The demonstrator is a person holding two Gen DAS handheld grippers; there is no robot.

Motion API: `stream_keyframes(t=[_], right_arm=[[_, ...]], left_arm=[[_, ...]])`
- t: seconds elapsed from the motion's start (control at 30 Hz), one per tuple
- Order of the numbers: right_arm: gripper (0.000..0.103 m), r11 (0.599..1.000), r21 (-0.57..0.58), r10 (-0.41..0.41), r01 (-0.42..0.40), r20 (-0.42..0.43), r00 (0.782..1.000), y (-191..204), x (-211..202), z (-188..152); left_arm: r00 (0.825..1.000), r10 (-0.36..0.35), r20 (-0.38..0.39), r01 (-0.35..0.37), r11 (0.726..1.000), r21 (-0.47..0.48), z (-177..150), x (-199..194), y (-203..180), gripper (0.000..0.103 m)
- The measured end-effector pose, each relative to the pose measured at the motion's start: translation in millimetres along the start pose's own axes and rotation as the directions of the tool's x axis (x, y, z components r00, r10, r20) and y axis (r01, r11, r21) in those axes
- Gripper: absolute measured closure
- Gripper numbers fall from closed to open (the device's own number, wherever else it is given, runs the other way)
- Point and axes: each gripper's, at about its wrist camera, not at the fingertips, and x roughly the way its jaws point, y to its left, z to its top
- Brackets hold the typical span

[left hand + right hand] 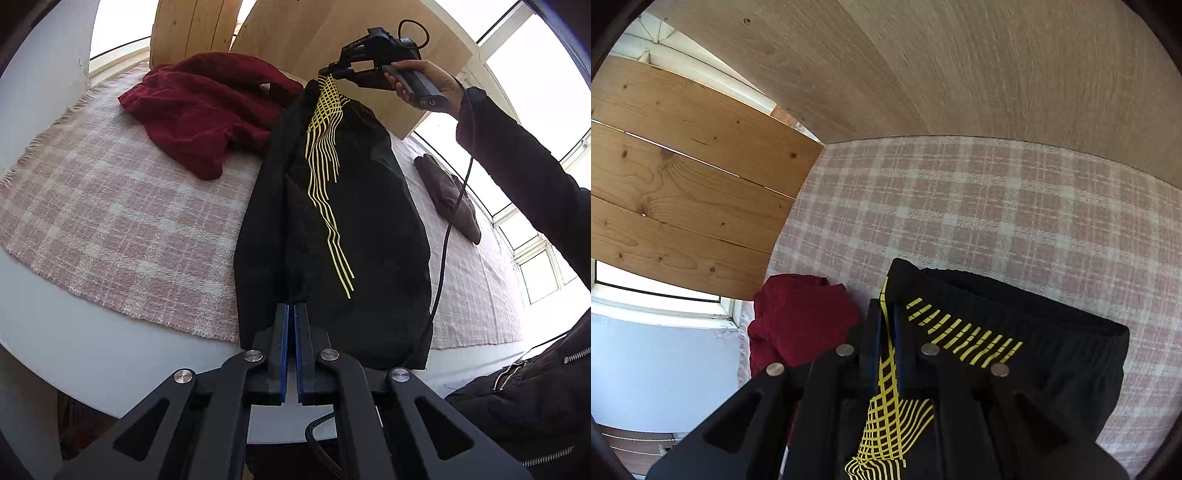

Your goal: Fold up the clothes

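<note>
We are holding the black garment [332,229] stretched between both grippers above the pink checked cloth [110,214]. The left gripper [294,314] is clamping the garment's near edge, its blue pads nearly together. The right gripper [888,325] is pinching the far, elastic-banded end, with the yellow-lined fabric caught between its fingers. A crumpled red garment [207,107] is lying on the cloth just beside the black one.

Bright daylight, blown-out windows [535,74], fisheye-bent edges
</note>
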Motion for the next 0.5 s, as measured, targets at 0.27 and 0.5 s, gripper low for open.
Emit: stream_keyframes(t=[0.27, 0.5], right_arm=[[0.092, 0.998, -0.002, -0.067, 0.067, -0.023, 0.997, 6, 23, 12], [0.062, 0.986, -0.136, -0.098, 0.094, -0.025, 0.995, 18, -1, -43]], left_arm=[[0.999, -0.036, -0.02, 0.036, 0.999, -0.011, -4, -2, 21, 0.101], [0.997, -0.029, -0.065, 0.028, 0.999, -0.018, -3, -4, 36, 0.102]])
